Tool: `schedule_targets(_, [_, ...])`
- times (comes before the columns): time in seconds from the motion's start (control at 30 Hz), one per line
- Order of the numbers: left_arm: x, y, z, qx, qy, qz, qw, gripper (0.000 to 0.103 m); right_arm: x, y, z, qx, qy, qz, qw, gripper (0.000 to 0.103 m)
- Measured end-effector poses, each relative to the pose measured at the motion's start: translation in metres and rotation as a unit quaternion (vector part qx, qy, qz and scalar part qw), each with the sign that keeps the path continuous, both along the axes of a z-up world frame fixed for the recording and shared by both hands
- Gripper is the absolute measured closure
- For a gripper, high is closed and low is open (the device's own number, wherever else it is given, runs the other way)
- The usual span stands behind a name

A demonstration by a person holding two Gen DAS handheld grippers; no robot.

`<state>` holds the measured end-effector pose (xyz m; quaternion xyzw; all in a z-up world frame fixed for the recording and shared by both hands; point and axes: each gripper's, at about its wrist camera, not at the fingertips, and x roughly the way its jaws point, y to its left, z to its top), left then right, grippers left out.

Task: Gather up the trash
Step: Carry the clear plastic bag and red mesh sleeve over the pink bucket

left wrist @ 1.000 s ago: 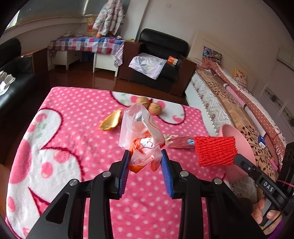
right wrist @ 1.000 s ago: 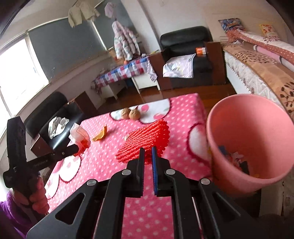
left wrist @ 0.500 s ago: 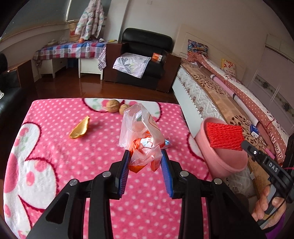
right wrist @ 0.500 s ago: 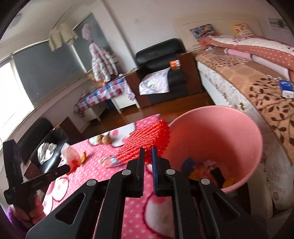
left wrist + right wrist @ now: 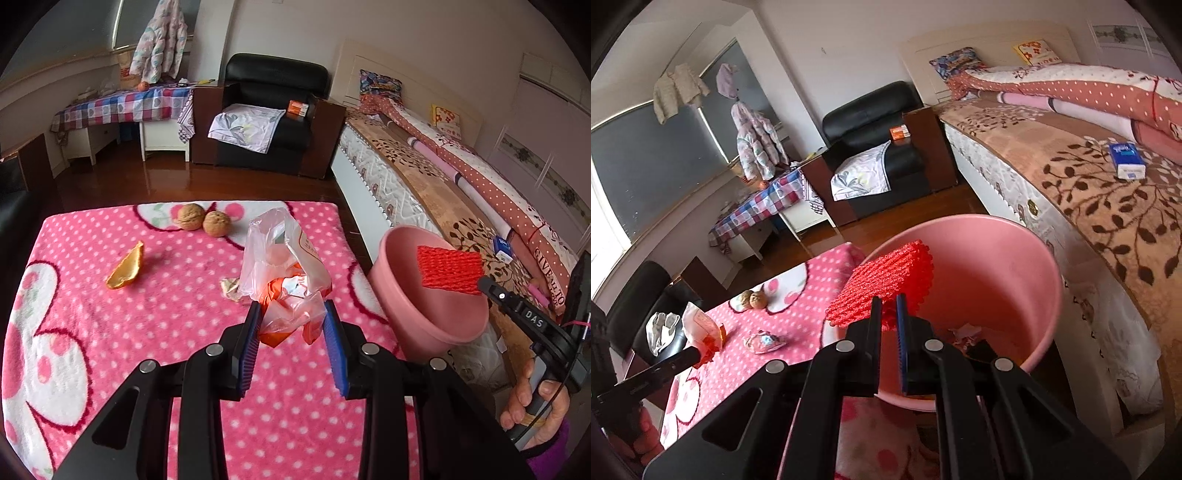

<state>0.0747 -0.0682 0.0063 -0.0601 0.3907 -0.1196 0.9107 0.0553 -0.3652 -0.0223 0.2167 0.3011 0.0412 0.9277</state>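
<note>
My left gripper (image 5: 291,314) is shut on a clear plastic bag (image 5: 280,262) with orange wrappers inside, held above the pink polka-dot blanket (image 5: 147,317). My right gripper (image 5: 888,306) is shut on a red foam net (image 5: 886,284) and holds it over the open pink bucket (image 5: 1015,266). In the left wrist view the net (image 5: 448,267) hangs over the bucket (image 5: 406,302) at the table's right edge. Trash lies in the bucket's bottom. An orange peel (image 5: 127,267), two walnuts (image 5: 203,219) and a crumpled wrapper (image 5: 231,286) lie on the blanket.
A bed (image 5: 1089,192) with a brown leaf cover runs along the right, close to the bucket. A black armchair (image 5: 273,110) and a checked-cloth table (image 5: 122,107) stand at the back. A black sofa (image 5: 646,306) is left of the table.
My right gripper carried the red net from above the blanket to over the bucket's mouth. My left gripper, still holding the bag, swung right toward the bucket.
</note>
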Motion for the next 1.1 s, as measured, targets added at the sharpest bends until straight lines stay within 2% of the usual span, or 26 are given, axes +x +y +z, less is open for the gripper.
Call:
schedule_targets(0.47, [0.01, -0.04, 0.009, 0.002, -0.009, -0.04, 0.9991, 0.071, 0.001, -0.015, -0.012, 0.004, 0.008, -0.017, 1.0, 0.095])
schedule_targets(0.77, [0.02, -0.082, 0.019, -0.003, -0.026, -0.088, 0.9958, 0.071, -0.001, -0.028, -0.017, 0.004, 0.008, -0.029, 1.0, 0.095])
schedule_targets(1.1, [0.035, -0.138, 0.005, 0.003, -0.012, -0.137, 0.9906, 0.071, -0.005, -0.045, -0.026, -0.005, 0.017, -0.047, 0.999, 0.095])
